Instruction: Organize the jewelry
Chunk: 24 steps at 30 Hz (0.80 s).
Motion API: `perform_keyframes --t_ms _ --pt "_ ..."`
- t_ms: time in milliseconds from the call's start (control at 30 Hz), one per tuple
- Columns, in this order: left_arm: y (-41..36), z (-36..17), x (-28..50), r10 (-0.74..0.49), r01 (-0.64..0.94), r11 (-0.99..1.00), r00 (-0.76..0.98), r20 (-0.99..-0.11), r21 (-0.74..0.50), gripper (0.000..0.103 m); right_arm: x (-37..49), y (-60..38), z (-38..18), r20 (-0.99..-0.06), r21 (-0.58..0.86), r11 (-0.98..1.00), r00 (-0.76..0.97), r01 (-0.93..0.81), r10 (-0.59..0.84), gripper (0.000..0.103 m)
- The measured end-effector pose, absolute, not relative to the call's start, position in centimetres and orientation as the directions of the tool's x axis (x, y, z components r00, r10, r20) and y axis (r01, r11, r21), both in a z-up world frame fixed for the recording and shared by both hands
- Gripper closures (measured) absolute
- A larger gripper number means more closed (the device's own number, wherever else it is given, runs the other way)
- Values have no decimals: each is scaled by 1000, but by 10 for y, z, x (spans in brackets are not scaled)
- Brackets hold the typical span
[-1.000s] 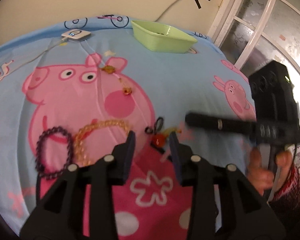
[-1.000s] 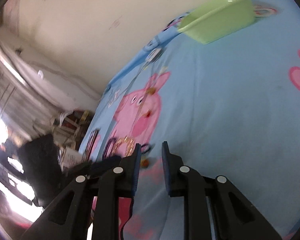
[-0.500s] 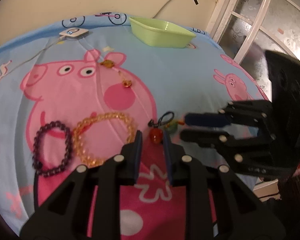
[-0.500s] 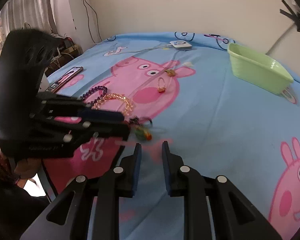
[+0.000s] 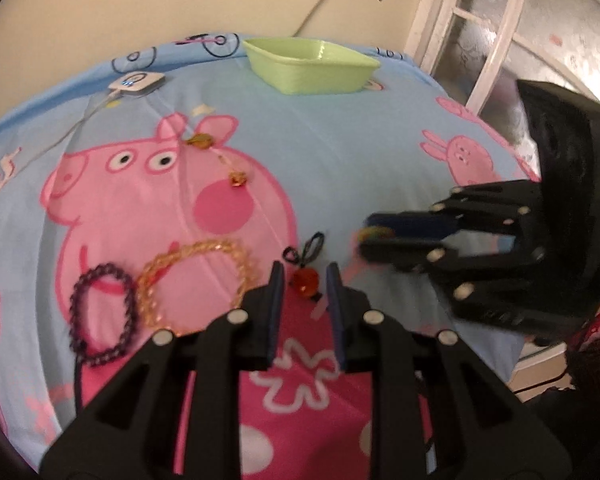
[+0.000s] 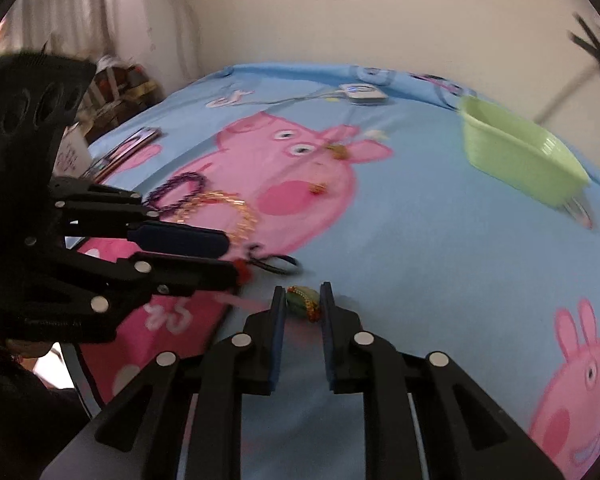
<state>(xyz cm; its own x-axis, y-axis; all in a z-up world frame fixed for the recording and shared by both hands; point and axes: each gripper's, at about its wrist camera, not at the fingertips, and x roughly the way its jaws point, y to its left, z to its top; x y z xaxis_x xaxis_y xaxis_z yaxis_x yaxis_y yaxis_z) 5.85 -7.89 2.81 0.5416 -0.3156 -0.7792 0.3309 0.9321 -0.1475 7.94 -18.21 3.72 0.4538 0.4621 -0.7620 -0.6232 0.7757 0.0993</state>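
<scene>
Left wrist view: the left gripper (image 5: pixel 302 284) points down at a cartoon-pig sheet (image 5: pixel 340 152). Its jaws stand close on either side of a red bead charm (image 5: pixel 305 282) with a black cord loop; whether the pads press on it I cannot tell. Just left lie an amber bracelet (image 5: pixel 198 276) and a purple bracelet (image 5: pixel 102 314), side by side. Further up on the pig's face lies a gold chain (image 5: pixel 220 156). A green tray (image 5: pixel 312 64) sits at the far edge, with a white charger (image 5: pixel 138 80) to its left. The right gripper (image 5: pixel 370 236) reaches in from the right, clamped on a small blurred piece.

Right wrist view: the right gripper (image 6: pixel 302 304) is closed on a green-and-gold charm (image 6: pixel 304 302), held just above the sheet (image 6: pixel 420 240). The left gripper (image 6: pixel 236 258) comes in from the left, its tips at the red charm (image 6: pixel 244 272). The bracelets lie behind it. The tray (image 6: pixel 520 160) stands well apart, upper right.
</scene>
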Motion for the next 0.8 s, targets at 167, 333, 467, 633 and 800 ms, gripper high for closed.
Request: perform_keyframes --t_ms 167,333,467,633,800 --pt "-86 24 66 -321 327 931 532 -783 -160 86 81 -228 38 -743 186 821 470 -540 477 103" --pt "-103 25 88 -380 381 902 474 -794 -204 89 93 -261 42 -698 332 816 459 -472 550 103" --pt "-105 43 122 -458 396 871 440 -772 -291 89 119 -284 55 -635 438 788 471 -434 612 103" --pt "-111 87 192 -523 391 844 452 -722 -367 89 173 -305 83 -588 427 810 557 -402 586 103" --pt "-123 103 266 -546 344 836 442 -711 -428 89 226 -316 108 -543 419 831 632 -366 553 103"
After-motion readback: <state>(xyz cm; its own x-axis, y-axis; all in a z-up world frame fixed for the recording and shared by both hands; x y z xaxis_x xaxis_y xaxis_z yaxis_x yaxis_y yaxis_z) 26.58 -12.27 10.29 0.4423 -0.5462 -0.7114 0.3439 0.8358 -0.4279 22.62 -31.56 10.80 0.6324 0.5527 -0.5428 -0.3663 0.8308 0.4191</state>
